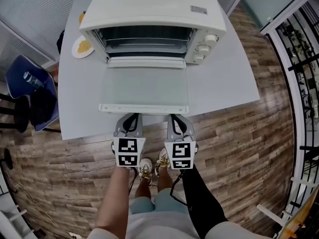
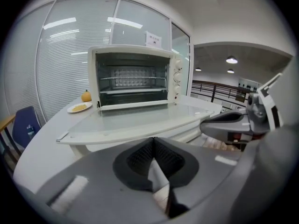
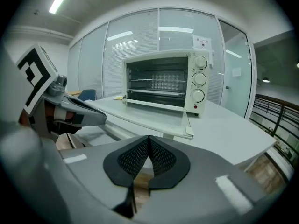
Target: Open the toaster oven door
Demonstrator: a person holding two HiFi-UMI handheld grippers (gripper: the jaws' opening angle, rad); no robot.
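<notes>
Toaster oven [image 1: 152, 14] on bench [image 1: 224, 83], door [image 1: 144, 88] lay fully open and flat, left gripper [image 1: 130, 117] and right gripper [image 1: 177, 118] just beyond its near edge, fingers [image 2: 140, 158] of both pressed together, empty.

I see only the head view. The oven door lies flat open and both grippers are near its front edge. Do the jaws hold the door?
Observer: No. The left gripper view shows the left gripper shut on nothing, short of the door.
Operator: And the other one?
Observer: The right gripper is shut and empty too, in its own view.
Operator: Is there anything inside?
Observer: The toaster oven holds a bare wire rack; I see no food on it.
</notes>
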